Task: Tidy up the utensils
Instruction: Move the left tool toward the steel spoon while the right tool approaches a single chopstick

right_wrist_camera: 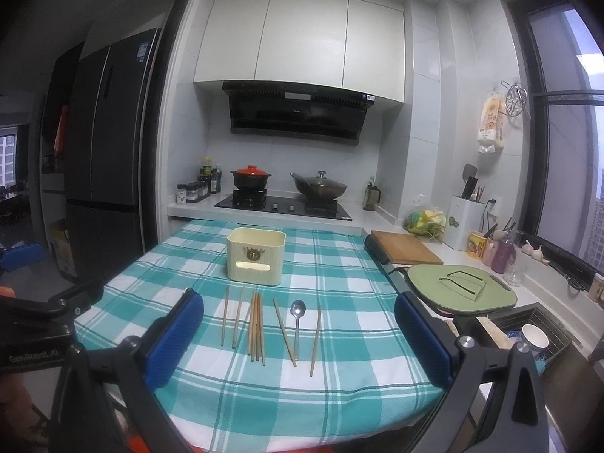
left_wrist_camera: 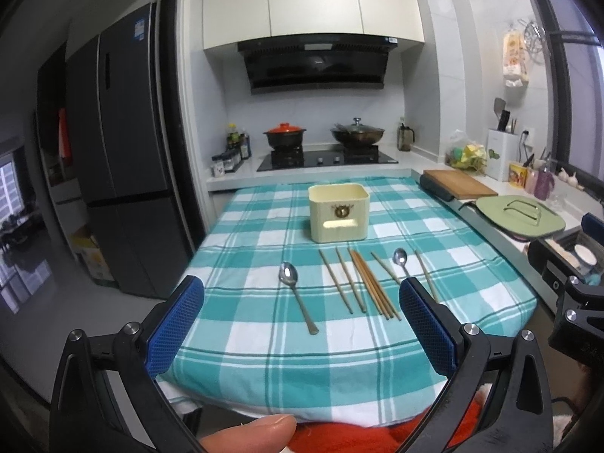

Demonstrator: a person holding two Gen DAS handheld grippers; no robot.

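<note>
A cream utensil holder (left_wrist_camera: pixel 338 212) (right_wrist_camera: pixel 255 261) stands upright at the middle of the teal checked tablecloth (left_wrist_camera: pixel 241 343) (right_wrist_camera: pixel 339 385). In front of it lie several wooden chopsticks (left_wrist_camera: pixel 372 287) (right_wrist_camera: pixel 256 326) in a row. One metal spoon (left_wrist_camera: pixel 297 290) lies left of them. A second spoon (left_wrist_camera: pixel 401 260) (right_wrist_camera: pixel 297 324) lies among the right-hand chopsticks. My left gripper (left_wrist_camera: pixel 302 324) is open and empty, above the table's near edge. My right gripper (right_wrist_camera: pixel 300 338) is open and empty, also near the front edge.
A counter runs along the right with a wooden cutting board (right_wrist_camera: pixel 404 251), a green lid (right_wrist_camera: pixel 464 288) and a sink (right_wrist_camera: pixel 528 336). A stove with two pots (right_wrist_camera: pixel 287 204) stands behind the table. A dark fridge (left_wrist_camera: pixel 120 158) stands at left.
</note>
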